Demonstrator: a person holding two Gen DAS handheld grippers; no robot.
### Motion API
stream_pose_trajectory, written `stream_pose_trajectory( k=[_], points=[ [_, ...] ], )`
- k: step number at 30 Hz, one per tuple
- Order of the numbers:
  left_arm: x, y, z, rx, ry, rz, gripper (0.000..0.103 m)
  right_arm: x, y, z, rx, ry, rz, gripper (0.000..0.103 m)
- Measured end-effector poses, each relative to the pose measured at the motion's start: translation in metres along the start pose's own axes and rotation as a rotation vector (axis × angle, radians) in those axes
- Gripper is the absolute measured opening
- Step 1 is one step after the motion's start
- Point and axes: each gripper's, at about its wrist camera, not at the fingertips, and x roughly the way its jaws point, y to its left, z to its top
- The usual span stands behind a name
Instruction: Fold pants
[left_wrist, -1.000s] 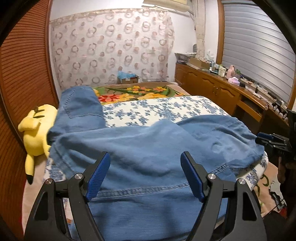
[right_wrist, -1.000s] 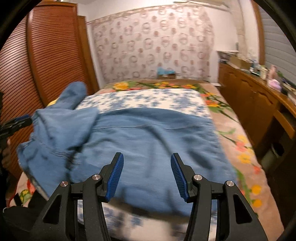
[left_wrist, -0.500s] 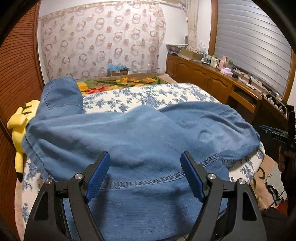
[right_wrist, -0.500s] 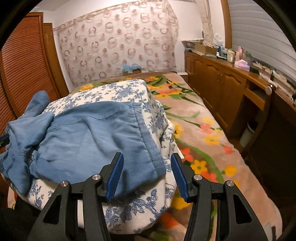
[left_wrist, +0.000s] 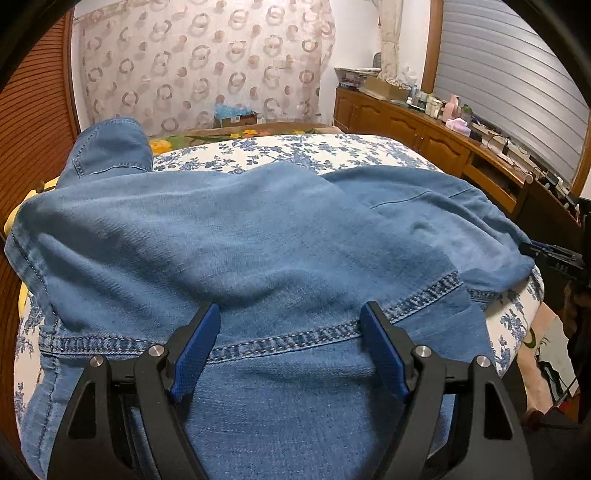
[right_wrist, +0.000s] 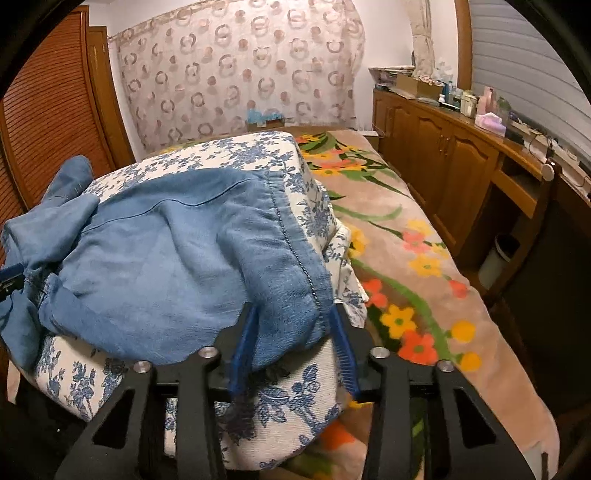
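Blue denim pants (left_wrist: 258, 240) lie crumpled across a white and blue floral sheet (left_wrist: 295, 151) on the bed. My left gripper (left_wrist: 290, 332) is open, its blue pads just above a stitched hem of the pants, holding nothing. In the right wrist view the pants (right_wrist: 166, 258) hang over the sheet's corner. My right gripper (right_wrist: 293, 332) has its jaws partly closed around the near corner of the denim, with cloth between the pads. The right gripper also shows at the right edge of the left wrist view (left_wrist: 550, 254).
A yellow plush toy (left_wrist: 14, 218) lies at the bed's left edge by a wooden slatted wardrobe (right_wrist: 48, 110). A flowered blanket (right_wrist: 406, 251) covers the bed's right side. A cluttered wooden cabinet (right_wrist: 461, 147) runs along the right wall. A white bin (right_wrist: 498, 254) stands on the floor.
My right gripper swung to the pants' right corner and its jaws narrowed onto the denim edge. My left gripper moved closer and lower over the stitched hem, still open.
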Motion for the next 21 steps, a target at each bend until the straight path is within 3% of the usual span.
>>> stream_pose_trajectory(
  k=[4, 6, 15, 21],
  points=[
    [0.001, 0.0, 0.0, 0.0, 0.0, 0.0, 0.081, -0.002, 0.002, -0.002, -0.022, -0.011, 0.003, 0.009],
    [0.001, 0.0, 0.0, 0.001, 0.003, 0.0, 0.081, -0.007, 0.003, -0.002, -0.033, -0.028, 0.003, 0.005],
    [-0.023, 0.01, 0.004, -0.031, -0.033, -0.006, 0.081, -0.053, 0.028, 0.028, -0.08, -0.158, 0.163, 0.002],
    [-0.05, 0.018, 0.008, -0.035, -0.079, 0.008, 0.081, -0.094, 0.074, 0.069, -0.228, -0.267, 0.276, 0.002]
  ],
)
